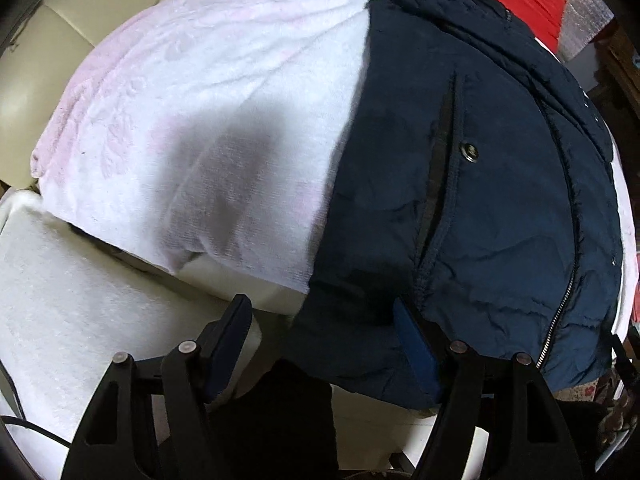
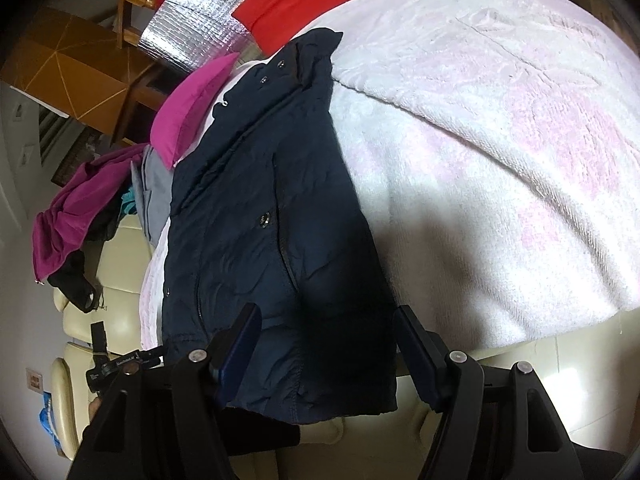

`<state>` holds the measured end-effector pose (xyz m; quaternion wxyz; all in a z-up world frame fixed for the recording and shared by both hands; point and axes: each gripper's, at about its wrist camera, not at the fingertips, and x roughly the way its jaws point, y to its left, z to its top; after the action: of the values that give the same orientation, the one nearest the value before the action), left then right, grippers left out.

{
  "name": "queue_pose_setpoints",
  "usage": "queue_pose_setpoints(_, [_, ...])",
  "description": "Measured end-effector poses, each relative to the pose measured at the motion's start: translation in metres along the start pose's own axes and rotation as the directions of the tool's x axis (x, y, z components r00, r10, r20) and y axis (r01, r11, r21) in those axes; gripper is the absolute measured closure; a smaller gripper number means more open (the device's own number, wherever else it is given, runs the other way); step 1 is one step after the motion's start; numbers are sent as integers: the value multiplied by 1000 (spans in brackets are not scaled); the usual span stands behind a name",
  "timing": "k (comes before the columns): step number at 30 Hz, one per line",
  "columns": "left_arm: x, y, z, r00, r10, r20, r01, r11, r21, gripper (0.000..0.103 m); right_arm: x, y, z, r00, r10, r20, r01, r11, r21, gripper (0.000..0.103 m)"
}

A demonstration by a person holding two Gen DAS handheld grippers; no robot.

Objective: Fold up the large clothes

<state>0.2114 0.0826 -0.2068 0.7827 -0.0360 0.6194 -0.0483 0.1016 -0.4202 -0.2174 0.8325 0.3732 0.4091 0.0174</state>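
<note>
A dark navy padded jacket (image 1: 480,208) lies folded lengthwise on a white and pink towel (image 1: 208,92), with its zipper, snap button and pocket slit facing up. My left gripper (image 1: 324,312) is open just above the jacket's lower left hem, holding nothing. In the right wrist view the same jacket (image 2: 256,216) stretches away from me along the towel (image 2: 500,152). My right gripper (image 2: 326,320) is open, with its fingers spread over the jacket's near hem and not closed on it.
Cream padded cushions (image 1: 48,56) lie under the towel. Red cloth (image 2: 288,4), a magenta garment (image 2: 188,108), a purple garment (image 2: 76,216), grey cloth and a silver foil sheet (image 2: 192,36) lie past the jacket's collar. A wooden chair (image 2: 80,64) stands beyond.
</note>
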Motion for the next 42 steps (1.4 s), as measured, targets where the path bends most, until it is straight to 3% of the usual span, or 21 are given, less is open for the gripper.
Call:
queue_pose_setpoints(3, [-1, -8, -7, 1000, -25, 2, 25, 999, 31, 42, 0, 0, -1, 1000, -3, 0, 3, 1000, 5, 31])
queue_pose_setpoints(9, [1, -19, -17, 1000, -25, 5, 24, 998, 64, 42, 5, -2, -1, 1000, -14, -13, 14, 1000, 21, 32])
queue_pose_setpoints(13, [1, -22, -20, 999, -53, -6, 54, 996, 72, 42, 20, 5, -7, 996, -51, -68, 49, 999, -22, 32])
queue_pose_setpoints(16, [1, -23, -19, 995, -95, -3, 95, 993, 70, 42, 35, 16, -15, 985, -130, -113, 117, 987, -111, 51])
queue_pose_setpoints(19, [-1, -20, -19, 994, -104, 9, 104, 993, 53, 72, 33, 25, -19, 985, -145, -90, 128, 977, -172, 68])
queue_pose_setpoints(20, [-1, -19, -19, 995, -103, 9, 103, 994, 40, 73, 30, 26, -18, 988, -130, -79, 115, 978, -173, 70])
queue_pose_setpoints(22, [0, -18, -18, 995, -98, 6, 98, 995, 31, 73, 27, 24, -16, 990, -130, -63, 119, 981, -154, 70])
queue_pose_setpoints(24, [4, -18, -17, 997, -77, -13, 78, 997, 26, 66, 32, 16, -13, 986, -145, -83, 137, 985, -104, 67])
queue_pose_setpoints(26, [11, -13, -16, 998, -58, -38, 58, 998, 8, 44, 34, 14, -13, 986, -142, -90, 134, 987, -91, 60])
queue_pose_setpoints(28, [13, -13, -18, 996, -73, -49, 73, 997, 9, 43, 36, 19, -11, 986, -141, -86, 131, 985, -114, 54])
queue_pose_setpoints(31, [10, -20, -22, 994, -101, -30, 102, 994, 46, 48, 43, 30, -17, 980, -184, -71, 168, 968, -189, 53])
queue_pose_setpoints(32, [9, -22, -23, 994, -111, -23, 112, 992, 55, 63, 44, 35, -20, 977, -204, -56, 187, 957, -223, 63])
queue_pose_setpoints(33, [9, -25, -23, 993, -119, -21, 120, 991, 63, 70, 44, 38, -18, 976, -213, -46, 196, 949, -246, 72])
queue_pose_setpoints(34, [11, -26, -24, 993, -119, -24, 120, 991, 64, 77, 43, 42, -19, 977, -209, -34, 192, 944, -269, 74])
queue_pose_setpoints(35, [12, -26, -24, 993, -119, -25, 121, 991, 63, 78, 41, 43, -20, 980, -198, -30, 183, 944, -274, 79])
queue_pose_setpoints(39, [16, -30, -23, 991, -127, -40, 129, 989, 70, 75, 40, 42, -18, 983, -179, -31, 165, 952, -258, 79])
queue_pose_setpoints(41, [20, -31, -21, 987, -146, -68, 150, 987, 56, 53, 45, 39, -16, 984, -173, -48, 158, 962, -221, 76])
queue_pose_setpoints(42, [20, -28, -13, 986, -154, -66, 158, 986, 50, 53, 46, 38, -16, 985, -165, -56, 150, 967, -205, 75])
